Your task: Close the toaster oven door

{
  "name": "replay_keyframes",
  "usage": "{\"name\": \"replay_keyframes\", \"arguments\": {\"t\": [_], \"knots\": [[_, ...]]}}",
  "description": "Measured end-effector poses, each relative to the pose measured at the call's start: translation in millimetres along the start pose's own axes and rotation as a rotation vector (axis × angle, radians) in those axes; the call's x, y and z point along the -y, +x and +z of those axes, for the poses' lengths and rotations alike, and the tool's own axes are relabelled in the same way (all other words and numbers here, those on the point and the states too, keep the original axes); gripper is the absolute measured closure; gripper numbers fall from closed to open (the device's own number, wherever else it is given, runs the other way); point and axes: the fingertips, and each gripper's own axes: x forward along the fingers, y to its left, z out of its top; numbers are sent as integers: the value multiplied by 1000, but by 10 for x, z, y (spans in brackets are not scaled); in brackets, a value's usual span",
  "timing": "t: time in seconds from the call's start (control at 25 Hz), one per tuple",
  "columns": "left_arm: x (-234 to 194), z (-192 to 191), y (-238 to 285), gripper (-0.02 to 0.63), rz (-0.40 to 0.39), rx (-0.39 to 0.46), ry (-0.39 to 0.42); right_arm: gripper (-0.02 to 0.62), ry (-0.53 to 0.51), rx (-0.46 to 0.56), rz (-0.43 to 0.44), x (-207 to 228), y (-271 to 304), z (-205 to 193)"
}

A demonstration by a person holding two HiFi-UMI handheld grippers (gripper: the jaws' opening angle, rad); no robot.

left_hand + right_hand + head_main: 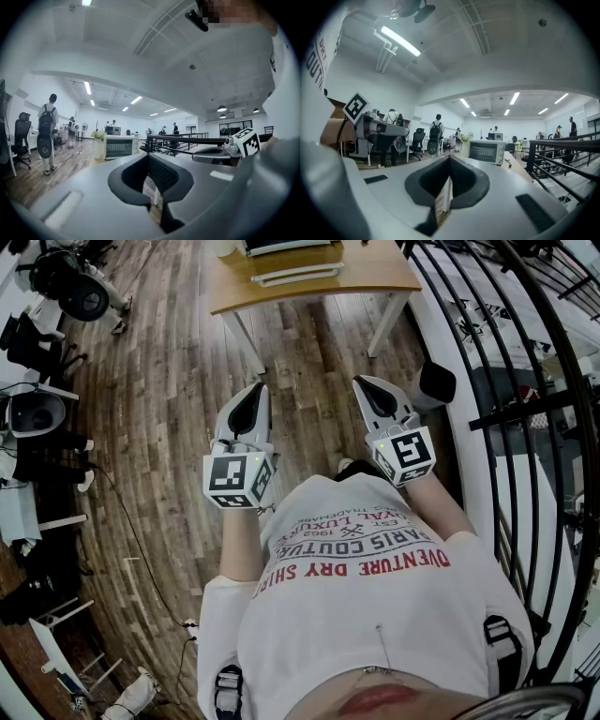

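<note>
The left gripper (152, 176) has its jaws clenched on nothing. The right gripper (447, 180) also looks pressed shut and empty. Both point level toward the toaster oven (486, 151) and are well short of it. The oven sits on a wooden worktop (375, 273), with bare plank floor (169, 381) between it and the person.

From here it is unclear whether the door hangs open. A pale flat slab (295, 276) just in front of the oven may be the lowered door.

- **Door slipping:** shut jaws can only push, so a nudge under the door's edge could slide off and let it drop back.
- **Too much force:** a hard shove would likely slam the door or skid the oven backward.
- **Railing:** the black railing (525, 409) stands to the right of the oven, and a wide swing of the right gripper on the approach could clip it.
</note>
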Motion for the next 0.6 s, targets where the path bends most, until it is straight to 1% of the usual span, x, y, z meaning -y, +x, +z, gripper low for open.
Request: {"name": "replay_keyframes", "arguments": {"t": [0.28, 0.48, 0.6], "knots": [[-23, 14, 29, 594, 1, 2, -4, 591, -7, -1, 11, -32, 20, 36], [-25, 60, 30, 594, -9, 11, -4, 591, -10, -5, -2, -21, 47, 71], [-66, 36, 25, 594, 6, 15, -13, 591, 3, 9, -11, -20, 64, 79]]}}
